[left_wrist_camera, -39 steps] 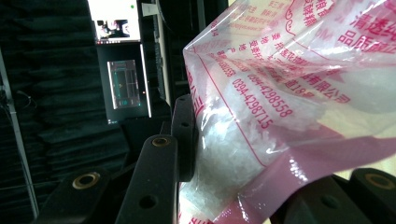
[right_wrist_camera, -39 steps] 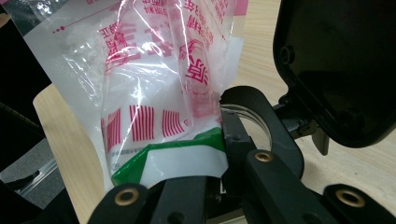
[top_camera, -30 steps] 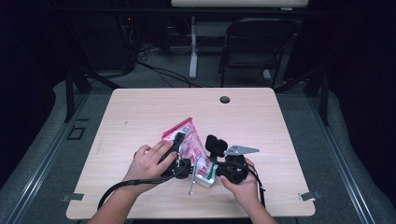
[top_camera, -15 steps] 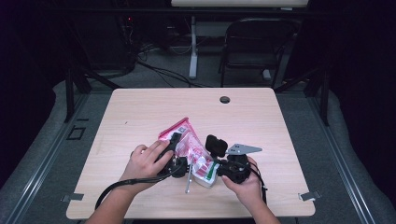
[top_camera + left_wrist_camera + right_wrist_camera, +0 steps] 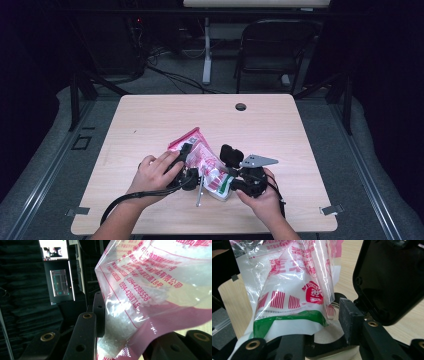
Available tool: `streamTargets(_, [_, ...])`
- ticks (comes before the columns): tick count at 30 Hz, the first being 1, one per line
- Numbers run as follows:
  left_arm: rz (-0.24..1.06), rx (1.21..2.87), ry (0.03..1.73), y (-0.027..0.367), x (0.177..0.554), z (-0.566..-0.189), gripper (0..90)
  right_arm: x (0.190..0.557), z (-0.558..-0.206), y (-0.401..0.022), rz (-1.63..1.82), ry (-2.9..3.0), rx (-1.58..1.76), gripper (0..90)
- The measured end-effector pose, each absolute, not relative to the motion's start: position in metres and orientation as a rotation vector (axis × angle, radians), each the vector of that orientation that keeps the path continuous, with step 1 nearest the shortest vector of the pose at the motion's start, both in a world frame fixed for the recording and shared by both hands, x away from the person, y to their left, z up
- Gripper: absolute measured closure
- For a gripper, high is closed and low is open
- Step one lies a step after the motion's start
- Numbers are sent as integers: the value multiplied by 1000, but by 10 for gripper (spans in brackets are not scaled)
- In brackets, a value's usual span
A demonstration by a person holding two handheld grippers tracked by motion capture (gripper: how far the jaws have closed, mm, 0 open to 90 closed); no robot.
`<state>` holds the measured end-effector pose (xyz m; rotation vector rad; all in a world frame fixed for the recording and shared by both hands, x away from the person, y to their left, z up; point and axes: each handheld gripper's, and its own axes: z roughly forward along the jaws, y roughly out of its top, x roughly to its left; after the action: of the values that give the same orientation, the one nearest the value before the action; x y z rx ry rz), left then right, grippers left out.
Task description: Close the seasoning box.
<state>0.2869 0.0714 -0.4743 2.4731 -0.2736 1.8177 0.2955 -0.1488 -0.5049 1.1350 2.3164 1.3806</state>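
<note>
We are working near the worktop's [image 5: 150, 120] front edge, its far half lying bare. The printed plastic bag [image 5: 207, 165] is sitting between grippers: left gripper [image 5: 186, 167] clenching it, right gripper's [image 5: 231, 172] jaws just opening, released.
</note>
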Motion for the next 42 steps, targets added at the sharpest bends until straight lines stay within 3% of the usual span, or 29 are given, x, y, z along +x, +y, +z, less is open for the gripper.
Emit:
streamTargets(13, [1802, 2487, -291, 70, 286, -476, 750, 280, -509, -156, 1428, 2270, 1119, 648])
streamTargets(25, [1803, 2487, -292, 71, 287, -477, 750, 277, -511, -158, 1477, 2304, 1156, 868])
streamTargets(42, [1841, 2455, -312, 70, 285, -472, 753, 282, -510, -164, 1530, 2312, 1213, 900])
